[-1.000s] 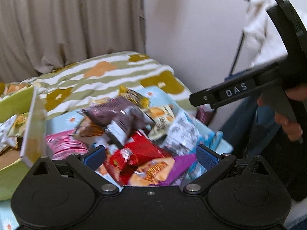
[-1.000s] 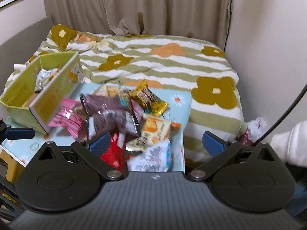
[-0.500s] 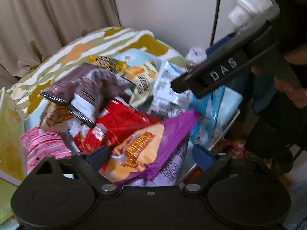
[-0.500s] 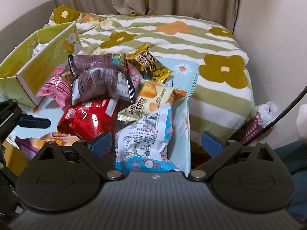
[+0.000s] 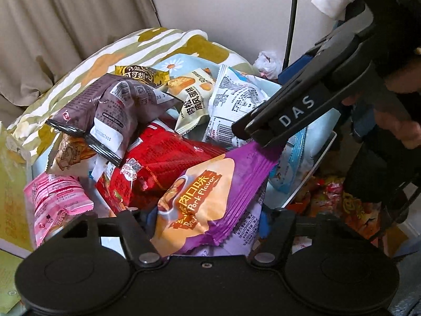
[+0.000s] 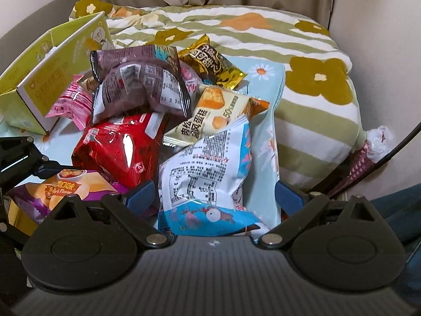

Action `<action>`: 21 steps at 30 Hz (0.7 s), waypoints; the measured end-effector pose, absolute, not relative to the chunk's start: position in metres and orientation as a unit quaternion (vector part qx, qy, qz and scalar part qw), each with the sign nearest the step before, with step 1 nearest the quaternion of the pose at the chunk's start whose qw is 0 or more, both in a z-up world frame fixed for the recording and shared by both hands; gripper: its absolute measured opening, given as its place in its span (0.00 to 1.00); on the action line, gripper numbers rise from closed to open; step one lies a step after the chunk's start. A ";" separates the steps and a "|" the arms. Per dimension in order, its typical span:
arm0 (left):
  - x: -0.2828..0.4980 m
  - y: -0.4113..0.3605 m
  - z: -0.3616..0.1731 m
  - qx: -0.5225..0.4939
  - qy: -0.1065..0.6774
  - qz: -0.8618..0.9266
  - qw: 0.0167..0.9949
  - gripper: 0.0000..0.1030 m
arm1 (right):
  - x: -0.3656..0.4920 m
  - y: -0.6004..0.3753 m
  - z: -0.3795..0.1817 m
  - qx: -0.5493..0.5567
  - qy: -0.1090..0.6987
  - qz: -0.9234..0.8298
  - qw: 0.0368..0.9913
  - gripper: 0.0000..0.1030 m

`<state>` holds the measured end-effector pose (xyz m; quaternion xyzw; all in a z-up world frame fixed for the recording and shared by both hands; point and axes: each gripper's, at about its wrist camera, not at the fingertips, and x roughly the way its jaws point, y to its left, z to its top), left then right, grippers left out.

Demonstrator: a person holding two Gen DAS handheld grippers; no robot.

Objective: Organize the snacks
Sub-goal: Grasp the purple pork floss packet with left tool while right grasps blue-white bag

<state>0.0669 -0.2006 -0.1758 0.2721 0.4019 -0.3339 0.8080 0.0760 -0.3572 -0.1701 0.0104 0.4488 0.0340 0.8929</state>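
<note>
A pile of snack packets lies on a light-blue daisy cloth (image 6: 265, 137). My left gripper (image 5: 208, 217) is open, its jaws either side of a purple-and-orange pork flavour packet (image 5: 200, 197), also in the right wrist view (image 6: 65, 188). My right gripper (image 6: 214, 193) is open, its jaws astride a white-and-blue packet (image 6: 208, 179); it shows from the side in the left wrist view (image 5: 244, 129). Around lie a red packet (image 6: 118, 147), a brown packet (image 6: 139, 84), a pink packet (image 5: 56, 205), a cream cake packet (image 6: 210, 115) and a gold packet (image 6: 210, 63).
A yellow-green open carton (image 6: 50, 71) stands at the left of the pile. Behind is a bed with a green-striped flower quilt (image 6: 236, 34), curtains and a wall. More snack bags (image 5: 339, 205) lie on the floor at the right.
Both grippers have moved forward and down into the pile. The purple packet now lies between my left jaws and the white-and-blue packet between my right jaws. Both stay open.
</note>
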 end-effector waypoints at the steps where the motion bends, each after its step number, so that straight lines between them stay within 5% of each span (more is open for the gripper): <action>1: 0.067 -0.200 -0.174 0.270 0.403 -0.334 0.808 0.67 | 0.076 -0.358 -0.171 0.013 0.451 0.034 0.892 1.00; 21: 0.061 -0.175 -0.162 0.242 0.403 -0.304 0.829 0.66 | 0.092 -0.358 -0.189 0.046 0.480 0.061 0.874 0.96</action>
